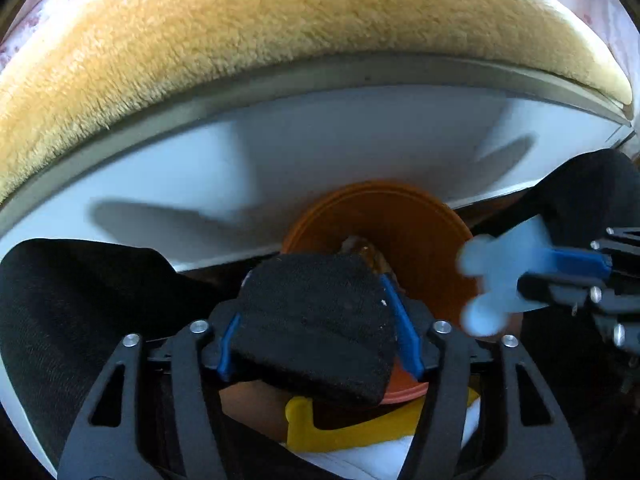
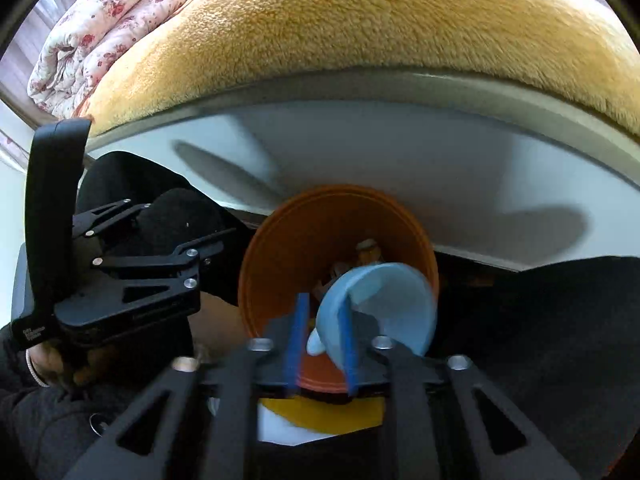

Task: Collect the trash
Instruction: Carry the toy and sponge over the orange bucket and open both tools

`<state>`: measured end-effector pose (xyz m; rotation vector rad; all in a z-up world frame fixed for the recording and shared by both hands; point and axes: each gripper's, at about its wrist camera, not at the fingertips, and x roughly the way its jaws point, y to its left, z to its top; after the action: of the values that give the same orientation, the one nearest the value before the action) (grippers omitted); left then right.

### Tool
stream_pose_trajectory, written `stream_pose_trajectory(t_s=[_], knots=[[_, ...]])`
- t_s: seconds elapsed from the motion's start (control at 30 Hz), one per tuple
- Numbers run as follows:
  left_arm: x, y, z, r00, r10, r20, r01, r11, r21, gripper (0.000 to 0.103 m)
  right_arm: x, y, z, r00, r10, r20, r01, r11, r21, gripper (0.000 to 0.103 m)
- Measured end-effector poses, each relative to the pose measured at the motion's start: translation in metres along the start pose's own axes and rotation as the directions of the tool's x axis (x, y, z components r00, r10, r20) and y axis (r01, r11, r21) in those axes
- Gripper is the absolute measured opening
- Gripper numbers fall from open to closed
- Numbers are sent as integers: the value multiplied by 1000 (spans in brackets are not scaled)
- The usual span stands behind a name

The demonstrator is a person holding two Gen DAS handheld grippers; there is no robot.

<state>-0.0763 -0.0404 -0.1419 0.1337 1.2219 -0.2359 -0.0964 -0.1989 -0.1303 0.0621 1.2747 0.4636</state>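
Note:
An orange bin (image 1: 416,236) (image 2: 316,236) stands by the white bed side, with some trash (image 2: 366,254) at its bottom. My left gripper (image 1: 320,316) is shut on a black cloth-like piece (image 1: 316,320) and holds it at the bin's near rim. My right gripper (image 2: 322,332) is shut on the rim of a light blue cup (image 2: 384,304), tilted over the bin's mouth. In the left wrist view the cup (image 1: 500,276) shows blurred at the right, held by the right gripper (image 1: 568,276). The left gripper (image 2: 132,248) shows at the left of the right wrist view.
A bed with a tan fleece blanket (image 2: 360,20) and white side panel (image 2: 400,148) fills the back. A floral quilt (image 2: 100,20) lies at the far left. A yellow and white object (image 1: 348,428) lies below the bin. Black clothing (image 1: 60,320) surrounds both sides.

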Motion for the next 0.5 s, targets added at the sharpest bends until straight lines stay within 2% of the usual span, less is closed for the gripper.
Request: stream_pose_trajectory(t_s=[0.03,0.07,0.5], knots=[[1,0,0,1000,2,-6,-2,1000,-1,71,-1,0,0,1000,-3,6,3,1000,-4,48],[1,0,-1,1000,9,-8,-9,1000,-1,74,-1,1,0,1000,-9,10,9,1000,-7,49],[-10,1,4,999,28,33,-28,1000,6,76,-22,-12,-6,999,-18,47,16,999,33,49]])
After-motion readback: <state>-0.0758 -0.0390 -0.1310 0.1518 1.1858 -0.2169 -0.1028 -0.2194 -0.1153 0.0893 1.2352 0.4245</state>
